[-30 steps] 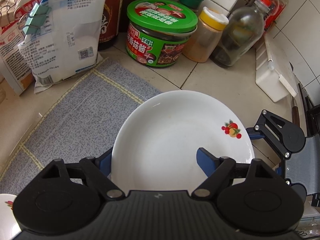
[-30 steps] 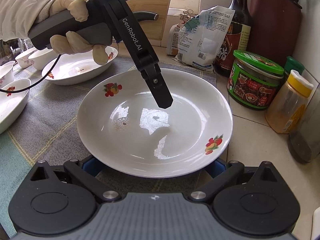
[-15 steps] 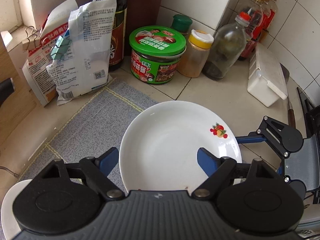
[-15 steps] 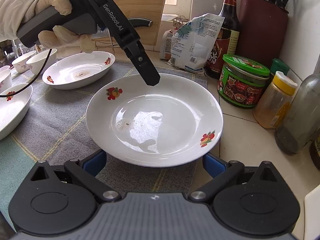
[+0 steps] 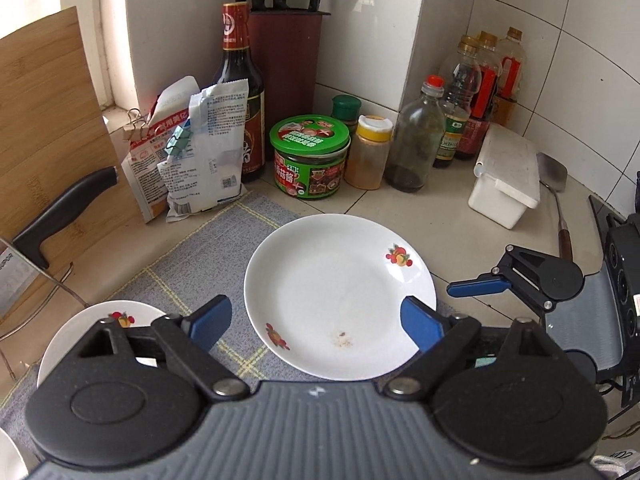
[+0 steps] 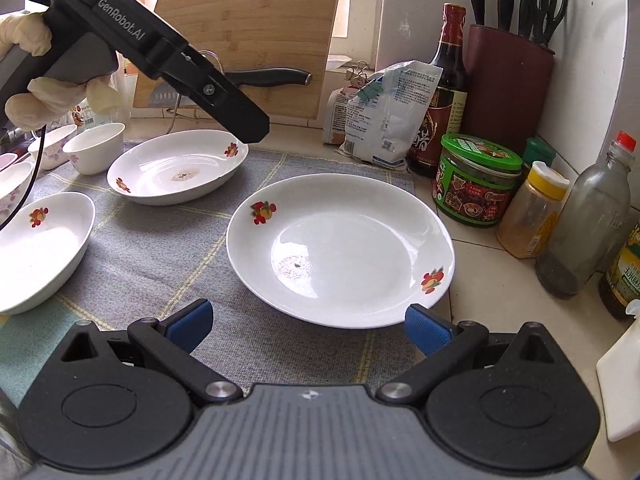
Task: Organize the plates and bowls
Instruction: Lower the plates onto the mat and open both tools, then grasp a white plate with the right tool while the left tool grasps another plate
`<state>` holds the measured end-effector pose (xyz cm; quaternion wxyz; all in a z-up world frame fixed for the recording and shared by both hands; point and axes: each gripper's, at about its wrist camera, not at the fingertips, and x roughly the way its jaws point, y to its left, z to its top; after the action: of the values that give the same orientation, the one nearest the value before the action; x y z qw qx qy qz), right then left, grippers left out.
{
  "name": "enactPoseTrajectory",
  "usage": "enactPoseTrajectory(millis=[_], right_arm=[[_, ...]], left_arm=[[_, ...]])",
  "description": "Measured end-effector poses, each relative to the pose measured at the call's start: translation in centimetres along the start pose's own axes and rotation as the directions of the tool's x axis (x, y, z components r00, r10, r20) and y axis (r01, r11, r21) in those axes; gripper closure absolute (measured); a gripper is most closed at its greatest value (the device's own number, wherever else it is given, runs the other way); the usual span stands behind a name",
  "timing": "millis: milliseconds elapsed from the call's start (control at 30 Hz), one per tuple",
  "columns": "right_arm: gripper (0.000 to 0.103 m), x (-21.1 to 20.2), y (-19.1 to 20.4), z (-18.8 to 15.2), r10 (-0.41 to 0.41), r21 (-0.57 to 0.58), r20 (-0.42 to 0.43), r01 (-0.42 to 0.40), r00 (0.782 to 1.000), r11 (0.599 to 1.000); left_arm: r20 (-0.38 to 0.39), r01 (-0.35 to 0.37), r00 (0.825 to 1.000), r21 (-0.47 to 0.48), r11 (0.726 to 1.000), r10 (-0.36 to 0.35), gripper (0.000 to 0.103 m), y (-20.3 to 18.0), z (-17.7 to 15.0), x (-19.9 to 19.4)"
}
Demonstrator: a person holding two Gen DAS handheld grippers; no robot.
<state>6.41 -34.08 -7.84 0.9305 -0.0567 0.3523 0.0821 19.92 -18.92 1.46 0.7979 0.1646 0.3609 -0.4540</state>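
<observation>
A white plate [image 5: 340, 304] [image 6: 340, 252] with red fruit prints lies flat, half on the grey mat [image 6: 168, 264] and half on the tiled counter. My left gripper [image 5: 316, 324] hovers above it, jaws opening, pads touching nothing. In the right wrist view the left gripper's finger [image 6: 248, 128] hangs high above a deep oval dish [image 6: 176, 172], in a gloved hand [image 6: 40, 92]. My right gripper [image 6: 308, 327] is open just short of the plate's near rim; its blue finger [image 5: 476, 286] stands clear of the plate.
A second oval dish [image 6: 40, 248] and small bowls [image 6: 96, 146] sit at the mat's left. Behind stand a green-lidded jar [image 6: 476, 184], spice jars, bottles, bags [image 6: 384, 120], a knife block [image 6: 508, 88], a cutting board [image 6: 248, 40] with a knife, and a white box [image 5: 504, 180].
Both grippers have drawn back and up from the plate, the left one much farther and toward the left. The left jaws stand wider. The plate has stayed where it was.
</observation>
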Motion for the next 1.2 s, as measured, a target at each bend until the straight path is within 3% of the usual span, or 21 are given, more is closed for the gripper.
enactPoseTrajectory(millis=[533,867,1200], right_arm=[[0.000,1.3,3.5,-0.7,0.128,-0.029,-0.040,-0.129,0.991,0.991],[0.000,2.5,5.7,-0.7,0.168,-0.031,-0.080,-0.171,0.983,0.985],[0.000,2.2,8.5,-0.4,0.164,0.042,-0.093,-0.160,0.982,0.986]], left_arm=[[0.065,-0.174,0.982,-0.071,0.982,0.178,0.007,-4.2,-8.3,-4.5],[0.042,-0.238,0.967,-0.217,0.947,0.252,0.006,-4.7,-12.6,-6.3],[0.065,-0.290,0.950,-0.171,0.942,0.305,0.006,-4.2,-16.1,-9.3]])
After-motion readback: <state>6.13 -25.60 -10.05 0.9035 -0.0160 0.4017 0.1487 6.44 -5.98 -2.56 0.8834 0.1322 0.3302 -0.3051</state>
